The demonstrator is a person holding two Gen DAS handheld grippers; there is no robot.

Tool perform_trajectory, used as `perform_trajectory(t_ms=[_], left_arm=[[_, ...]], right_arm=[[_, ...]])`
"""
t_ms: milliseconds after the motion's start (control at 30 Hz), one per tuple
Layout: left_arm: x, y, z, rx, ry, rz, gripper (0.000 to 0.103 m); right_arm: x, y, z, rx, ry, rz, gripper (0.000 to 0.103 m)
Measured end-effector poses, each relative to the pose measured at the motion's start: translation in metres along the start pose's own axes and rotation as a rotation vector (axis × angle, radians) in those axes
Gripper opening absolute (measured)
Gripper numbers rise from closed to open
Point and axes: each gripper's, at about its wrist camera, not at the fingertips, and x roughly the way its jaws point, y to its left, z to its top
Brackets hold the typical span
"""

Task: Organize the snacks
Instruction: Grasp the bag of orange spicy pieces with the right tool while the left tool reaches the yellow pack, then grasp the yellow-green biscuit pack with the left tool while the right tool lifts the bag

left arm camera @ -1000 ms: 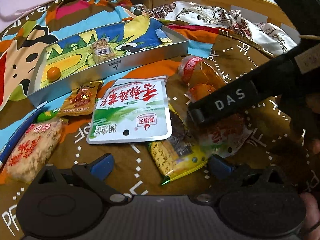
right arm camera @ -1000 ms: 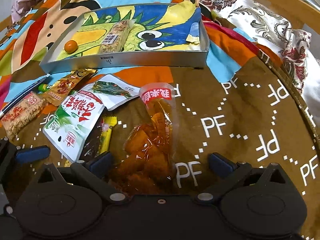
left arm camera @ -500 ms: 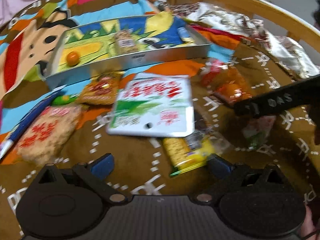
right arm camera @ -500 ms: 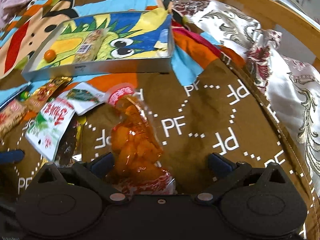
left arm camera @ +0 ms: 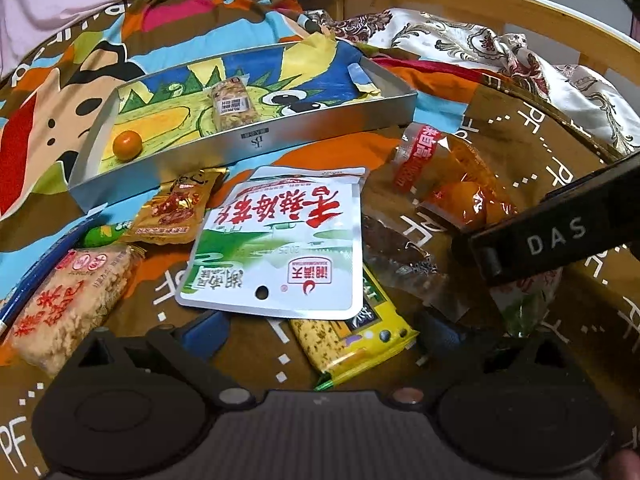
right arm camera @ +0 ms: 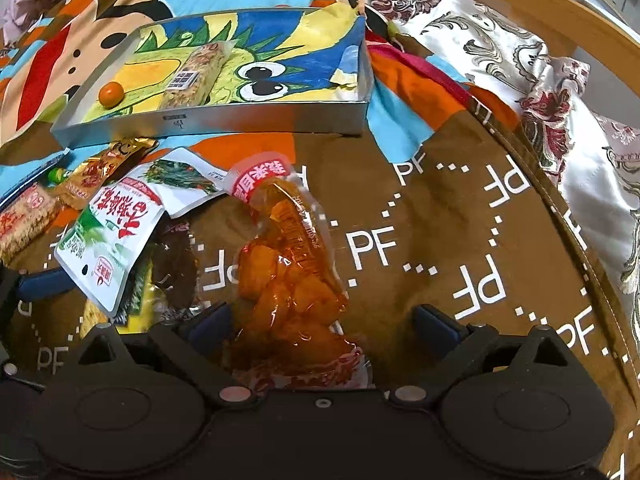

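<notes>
Snack packets lie on a brown "PF" cloth in front of a silver tray (left arm camera: 256,140) (right arm camera: 200,122). The tray holds a grain bar (left arm camera: 232,106) and an orange ball (left arm camera: 127,145). My left gripper (left arm camera: 322,332) is closing, pads still apart, with a yellow bar packet (left arm camera: 352,340) between them, half under a white-green pouch (left arm camera: 276,248). My right gripper (right arm camera: 322,324) is also closing around a clear packet of orange pieces (right arm camera: 292,280), without pressing on it. Its black arm (left arm camera: 552,236) crosses the left wrist view.
A gold packet (left arm camera: 176,208), a rice-cracker packet (left arm camera: 68,300) and a dark clear packet (left arm camera: 396,248) lie around the pouch. A curved wooden rail (right arm camera: 520,4) and a patterned satin cloth (right arm camera: 560,92) bound the right side. Bare brown cloth (right arm camera: 460,240) lies to the right.
Both pairs of jaws have narrowed slightly. The right wrist view has shifted, so the orange packet now lies more centrally between its jaws. The left wrist view swung sideways and came back.
</notes>
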Motion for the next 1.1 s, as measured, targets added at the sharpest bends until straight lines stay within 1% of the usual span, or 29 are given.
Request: perform_trajectory(t_ms=[67, 133, 167, 200, 233, 333, 400, 467, 567, 633, 667, 700, 733, 767, 800, 867, 933, 1000, 1100], left_arm=[[-0.003, 0.003, 0.0, -0.012, -0.002, 0.005, 0.087], [-0.005, 0.009, 0.001, -0.031, 0.003, -0.003, 0.082], [-0.007, 0.013, 0.0, -0.042, 0.006, -0.009, 0.079], [-0.009, 0.016, -0.001, -0.051, 0.01, -0.008, 0.078], [-0.012, 0.018, -0.002, -0.061, 0.012, -0.003, 0.078], [-0.016, 0.025, -0.004, -0.08, 0.021, 0.01, 0.078], [-0.016, 0.026, -0.003, -0.086, 0.019, 0.006, 0.081], [-0.013, 0.024, 0.0, -0.079, 0.01, 0.011, 0.089], [-0.004, 0.02, 0.006, -0.064, -0.004, 0.017, 0.09], [0.002, 0.02, 0.007, -0.055, -0.008, 0.026, 0.09], [0.003, 0.022, 0.007, -0.05, -0.012, 0.026, 0.088], [0.004, 0.023, 0.007, -0.048, -0.016, 0.026, 0.086], [0.004, 0.024, 0.007, -0.049, -0.021, 0.028, 0.081], [0.003, 0.024, 0.007, -0.05, -0.025, 0.031, 0.075], [0.002, 0.024, 0.007, -0.05, -0.028, 0.032, 0.072], [-0.001, 0.025, 0.007, -0.052, -0.03, 0.027, 0.059], [-0.003, 0.024, 0.005, -0.05, -0.027, 0.026, 0.052], [-0.006, 0.024, 0.004, -0.048, -0.021, 0.024, 0.052], [-0.013, 0.026, -0.001, -0.066, -0.001, 0.002, 0.052]], right_arm=[[-0.002, -0.001, -0.001, 0.004, -0.003, 0.02, 0.087], [-0.005, 0.001, -0.002, 0.005, 0.001, 0.034, 0.078], [-0.006, 0.001, -0.003, 0.006, 0.0, 0.038, 0.077], [-0.008, 0.001, -0.003, 0.008, -0.002, 0.042, 0.074], [-0.009, 0.001, -0.003, 0.011, -0.004, 0.045, 0.072], [-0.011, 0.001, -0.005, 0.017, -0.006, 0.05, 0.073], [-0.01, -0.001, -0.006, 0.034, -0.005, 0.06, 0.074], [-0.008, 0.0, -0.006, 0.042, 0.006, 0.067, 0.078], [-0.003, 0.007, -0.009, 0.006, 0.02, 0.062, 0.083], [-0.001, 0.012, -0.01, -0.023, 0.02, 0.048, 0.083], [0.0, 0.013, -0.01, -0.029, 0.016, 0.036, 0.083], [0.0, 0.014, -0.01, -0.033, 0.013, 0.028, 0.078], [0.0, 0.015, -0.01, -0.04, 0.007, 0.018, 0.075], [0.0, 0.014, -0.01, -0.041, 0.006, 0.02, 0.074], [0.0, 0.013, -0.01, -0.036, 0.003, 0.024, 0.074], [-0.002, 0.012, -0.011, -0.031, -0.001, 0.032, 0.072], [-0.005, 0.01, -0.013, -0.014, -0.006, 0.058, 0.071], [-0.011, 0.01, -0.015, 0.005, -0.006, 0.102, 0.071], [-0.019, 0.012, -0.02, 0.017, 0.0, 0.147, 0.071]])
